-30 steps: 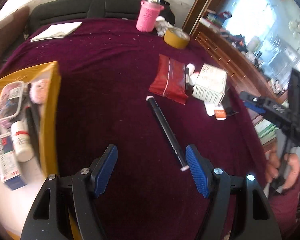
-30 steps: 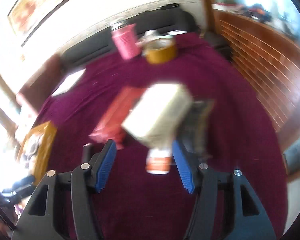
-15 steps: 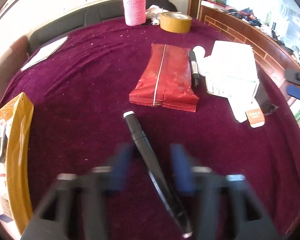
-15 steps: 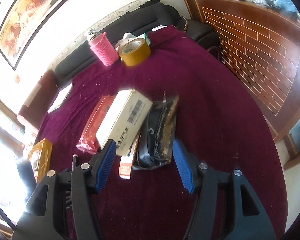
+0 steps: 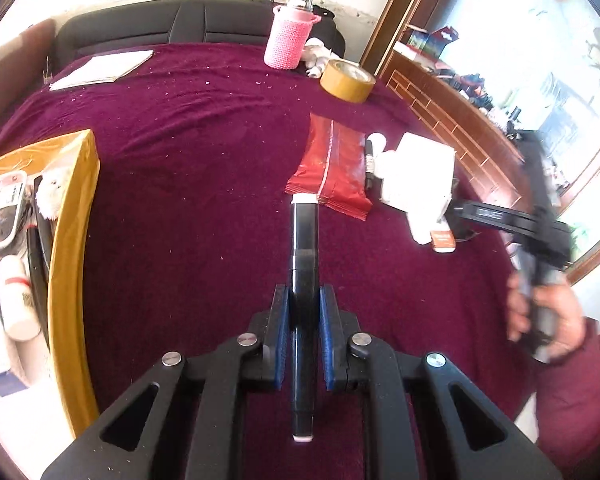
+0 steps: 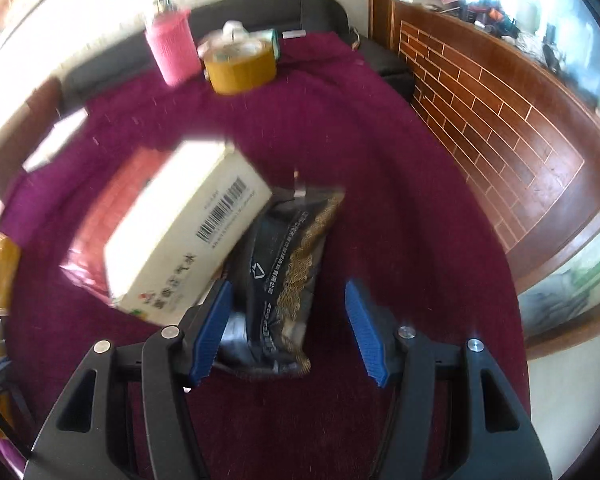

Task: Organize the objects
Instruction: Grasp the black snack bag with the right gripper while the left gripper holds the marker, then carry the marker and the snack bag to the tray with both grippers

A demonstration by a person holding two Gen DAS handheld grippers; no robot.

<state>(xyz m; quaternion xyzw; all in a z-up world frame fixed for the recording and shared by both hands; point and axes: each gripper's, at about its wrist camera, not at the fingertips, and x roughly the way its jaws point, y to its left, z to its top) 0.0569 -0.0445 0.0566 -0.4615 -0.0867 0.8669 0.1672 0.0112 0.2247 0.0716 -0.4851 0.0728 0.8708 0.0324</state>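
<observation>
Maroon cloth (image 5: 188,152) covers the table, with a black sofa (image 5: 160,28) and brick-patterned wooden wall (image 6: 492,96) behind. Left gripper (image 5: 304,312) has just closed, pinching a black marker (image 5: 304,240) lengthwise above the cloth. Right gripper (image 6: 288,316) hangs half spread over a black packet (image 6: 288,264), beside a white box (image 6: 180,232)

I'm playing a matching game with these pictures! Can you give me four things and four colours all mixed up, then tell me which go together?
Things:
1. bottle cover
2. tape roll
3. snack packet
4. pen in the left gripper

Colours:
A. red
B. black
C. pink
D. yellow-brown

Pairs: 1-C, 2-D, 3-A, 4-B
</observation>
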